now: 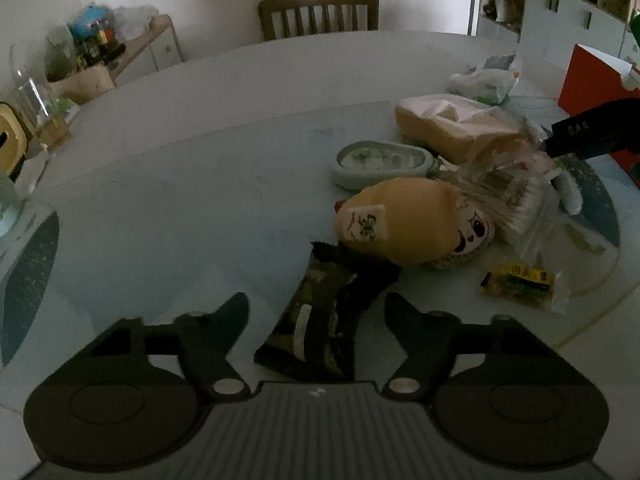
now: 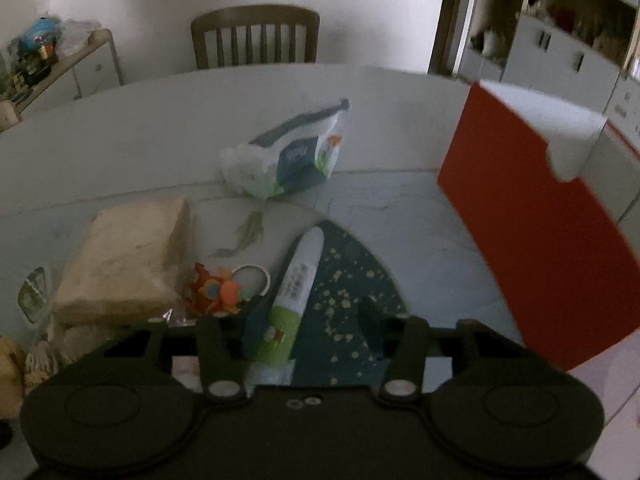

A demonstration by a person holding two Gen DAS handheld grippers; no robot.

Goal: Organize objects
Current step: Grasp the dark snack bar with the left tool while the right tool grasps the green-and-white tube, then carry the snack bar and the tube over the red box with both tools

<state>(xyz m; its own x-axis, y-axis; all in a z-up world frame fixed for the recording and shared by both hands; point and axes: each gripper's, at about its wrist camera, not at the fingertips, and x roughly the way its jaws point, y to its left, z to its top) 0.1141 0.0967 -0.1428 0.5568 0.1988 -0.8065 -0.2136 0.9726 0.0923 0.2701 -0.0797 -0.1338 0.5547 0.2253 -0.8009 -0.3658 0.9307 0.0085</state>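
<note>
My left gripper (image 1: pixel 316 316) is open, its fingers on either side of a dark snack packet (image 1: pixel 324 316) lying on the glass table. Beyond it lie a yellow plush toy (image 1: pixel 404 224), a pale oval case (image 1: pixel 380 162), a tan tissue pack (image 1: pixel 452 128), a clear box of cotton swabs (image 1: pixel 508 200) and a yellow snack packet (image 1: pixel 520 286). My right gripper (image 2: pixel 312 312) is open around the lower end of a white and green tube (image 2: pixel 296 280). An open red box (image 2: pixel 540 216) stands to its right. The right gripper's body (image 1: pixel 592 134) shows in the left view.
A white and blue wipes pack (image 2: pixel 292 156) lies behind the tube. An orange toy (image 2: pixel 216 292) and a tape ring (image 2: pixel 252 276) lie beside the tissue pack (image 2: pixel 124 260). A wooden chair (image 1: pixel 320 12) stands at the far edge. A glass jar (image 1: pixel 36 96) stands far left.
</note>
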